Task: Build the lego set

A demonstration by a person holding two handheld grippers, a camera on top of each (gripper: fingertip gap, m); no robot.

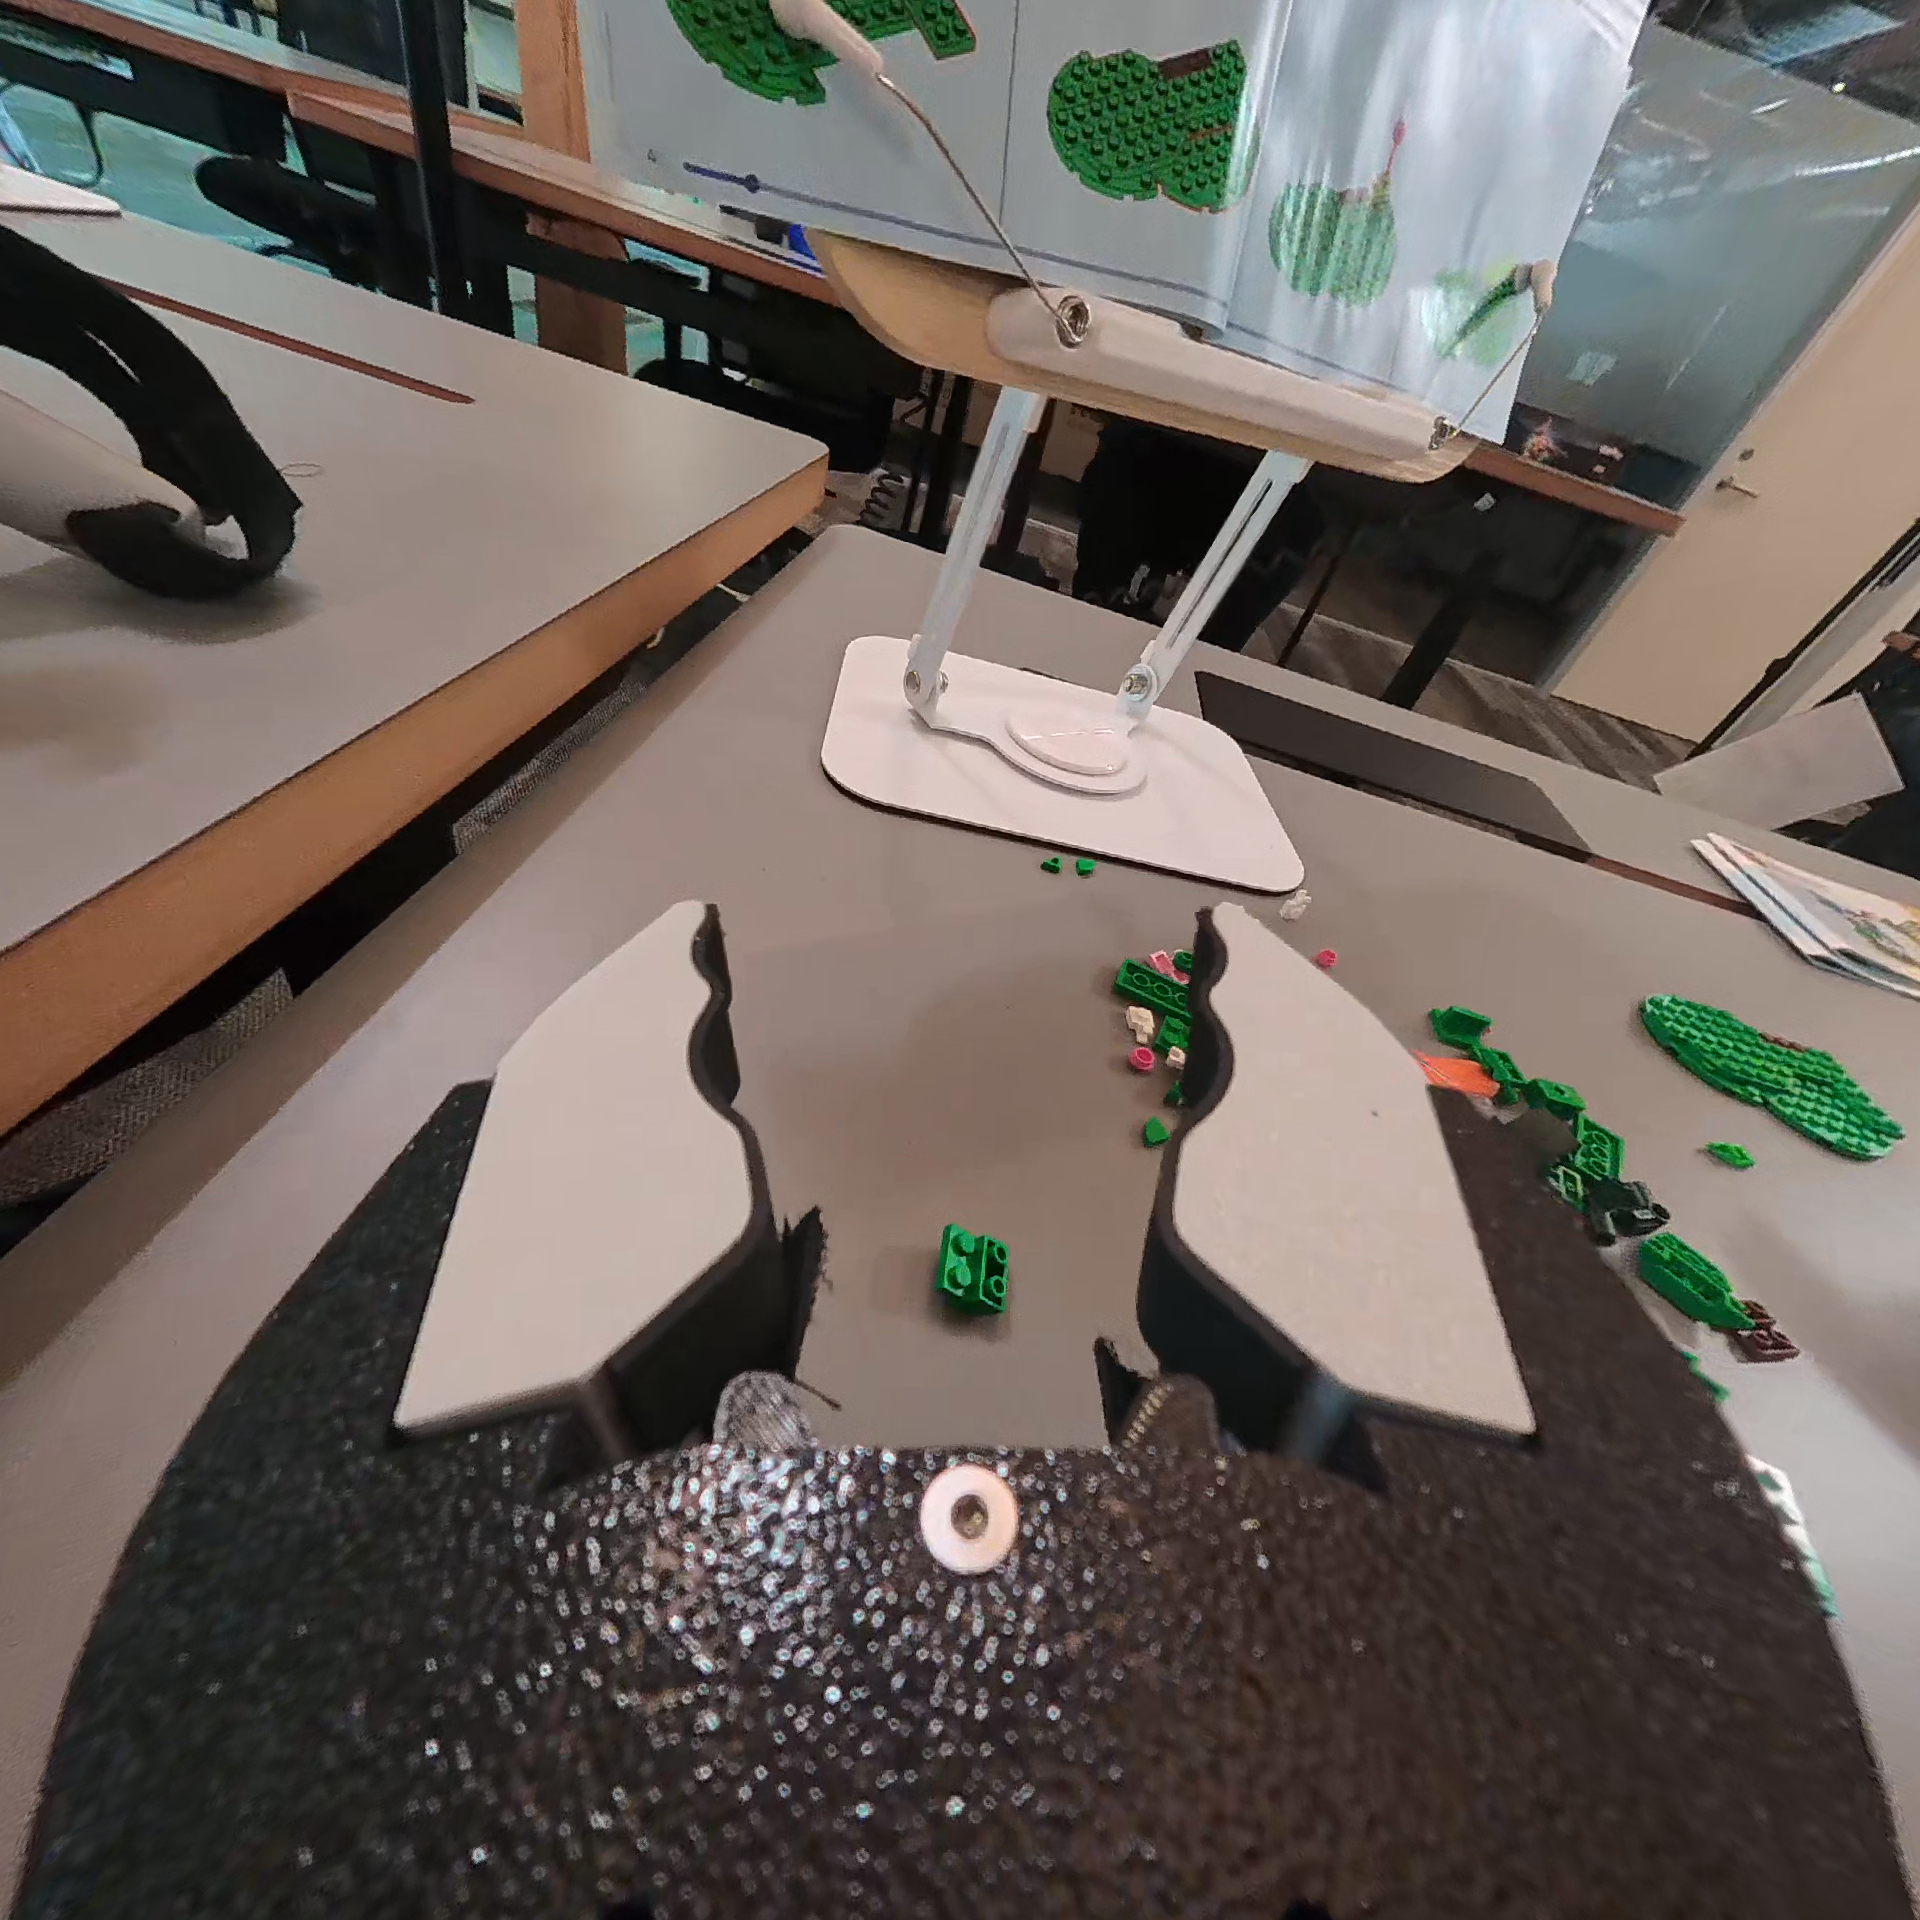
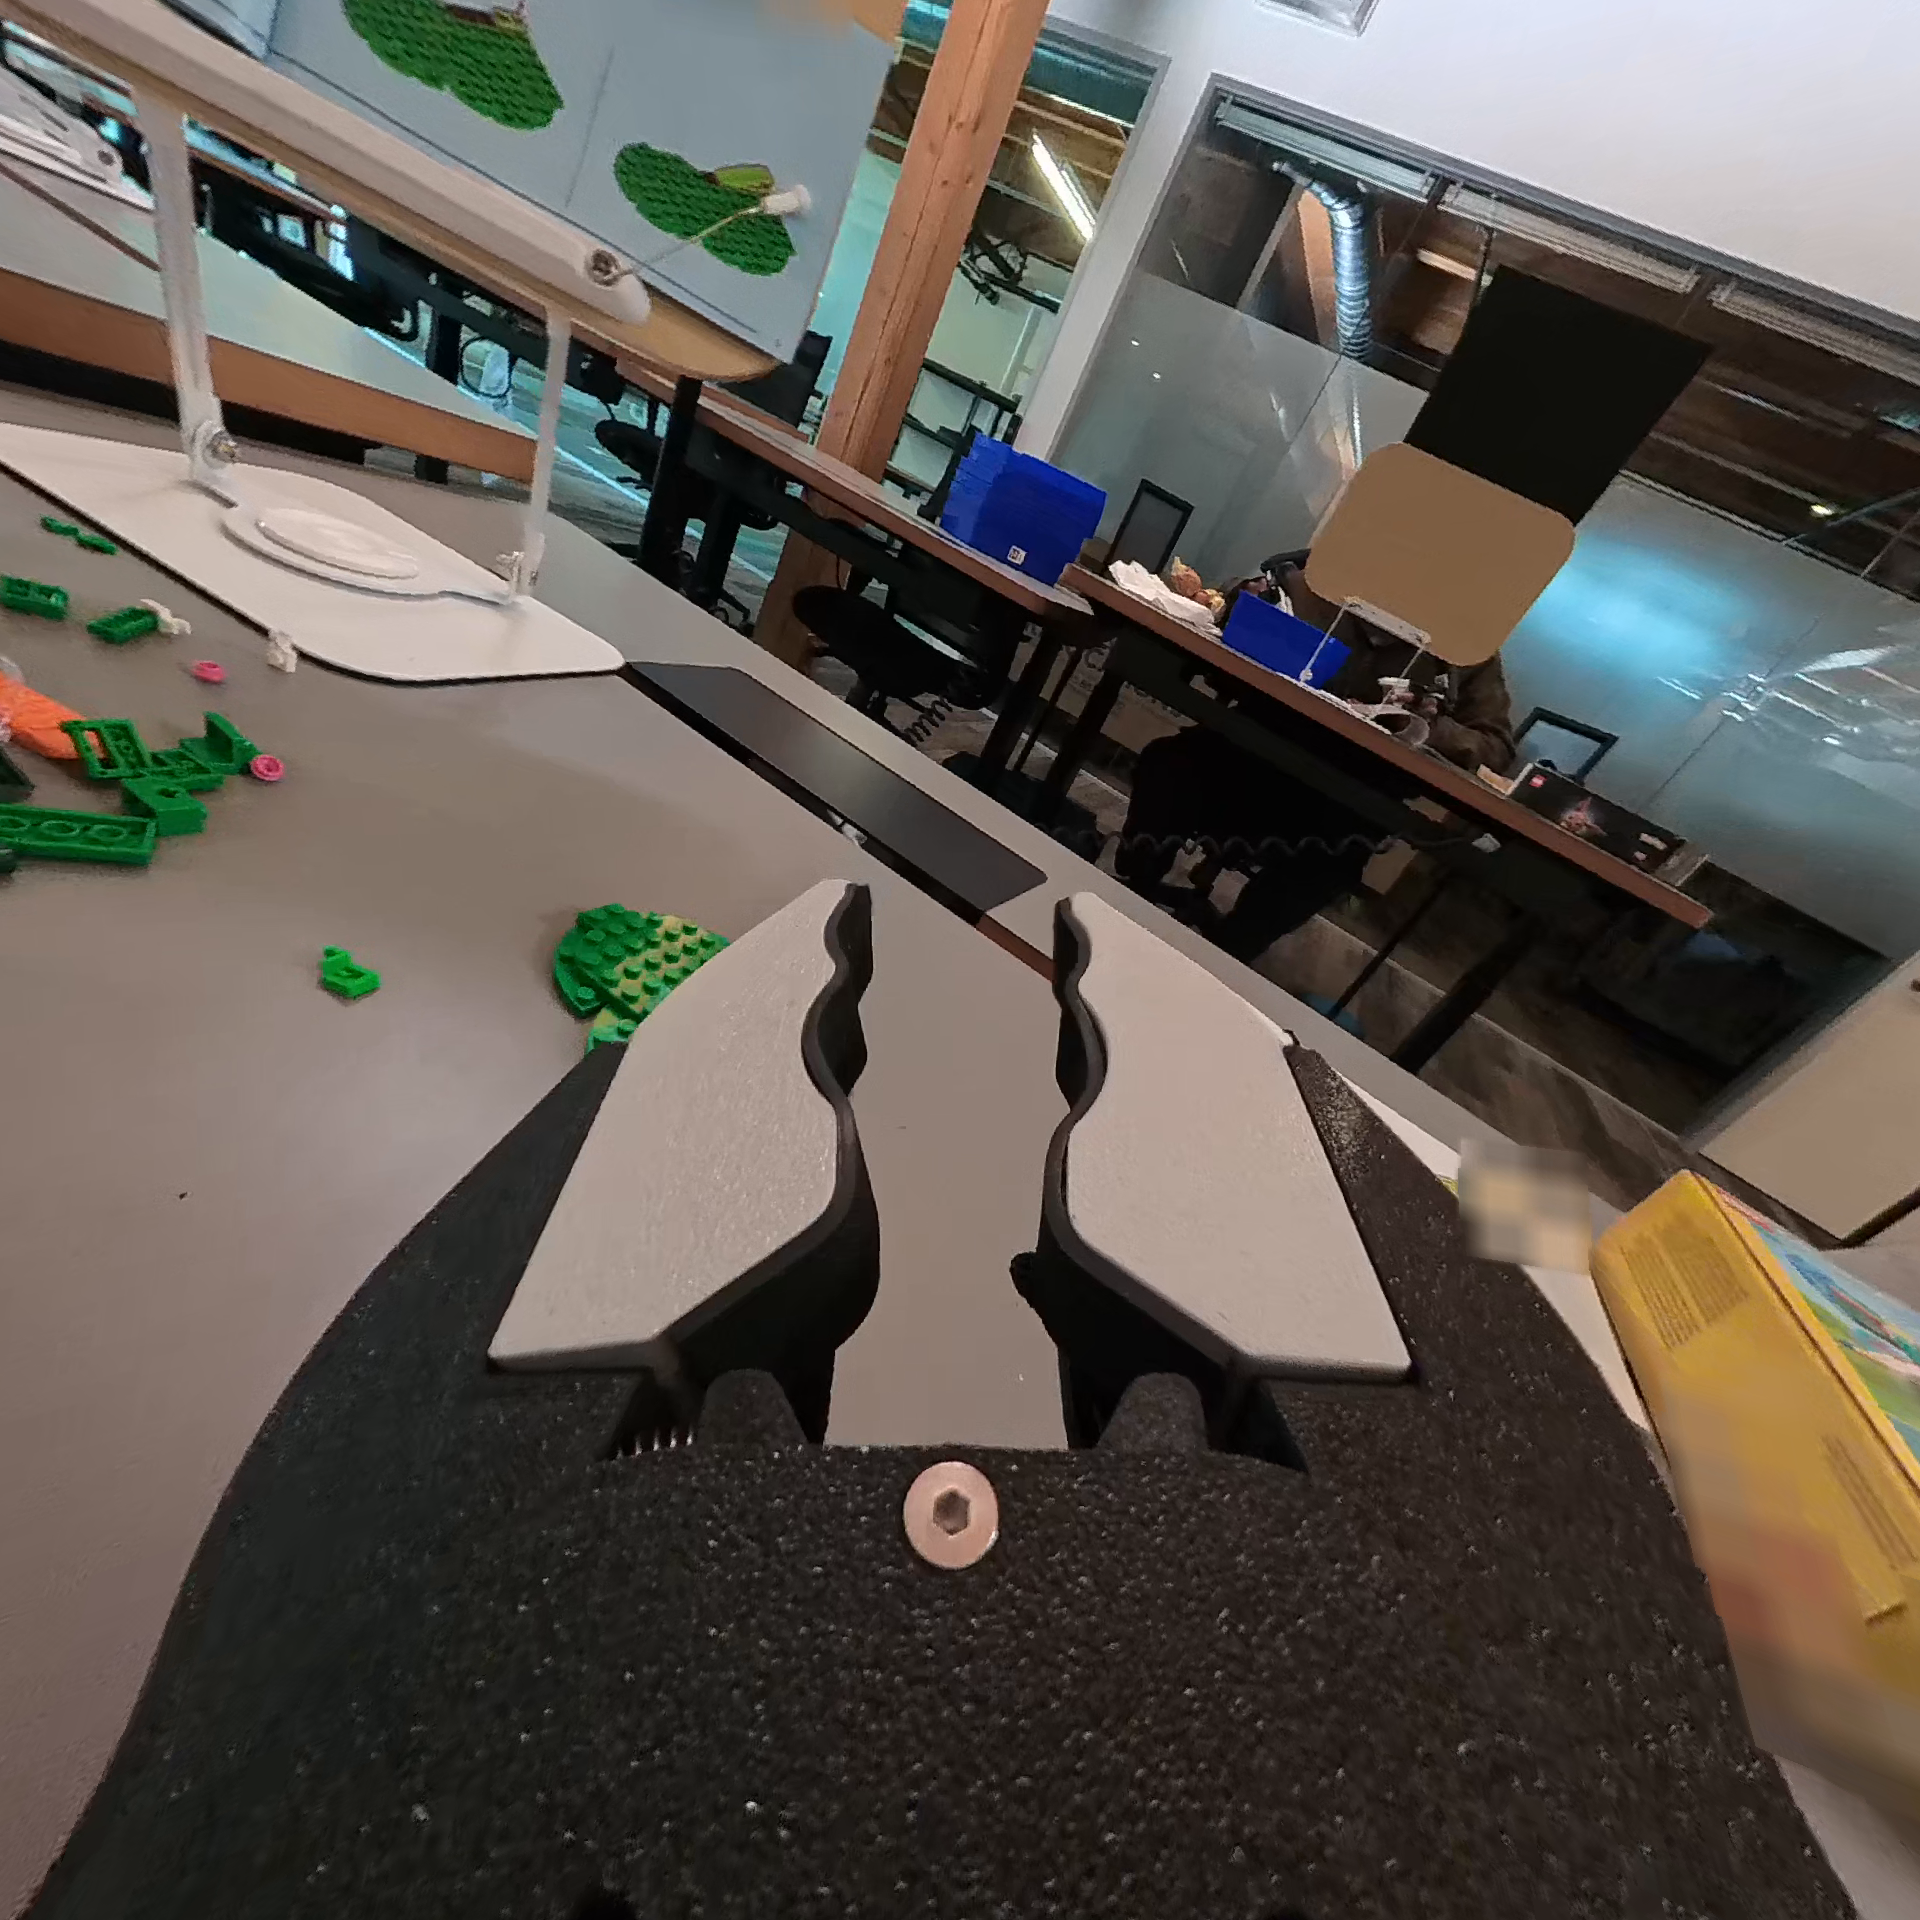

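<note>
This is an open-plan office or shared workroom. Long grey-topped desks with wood-coloured edges (image 1: 312,665) stand in rows on black metal legs, and black office chairs (image 2: 883,623) are pushed under them. A thick timber post (image 2: 925,260) rises between the desks. Frosted glass partition walls (image 2: 1226,416) close off a room behind, where an exposed silver ventilation duct (image 2: 1340,260) runs overhead. A person (image 2: 1455,707) sits working at a further desk beside stacked blue plastic bins (image 2: 1023,509).
</note>
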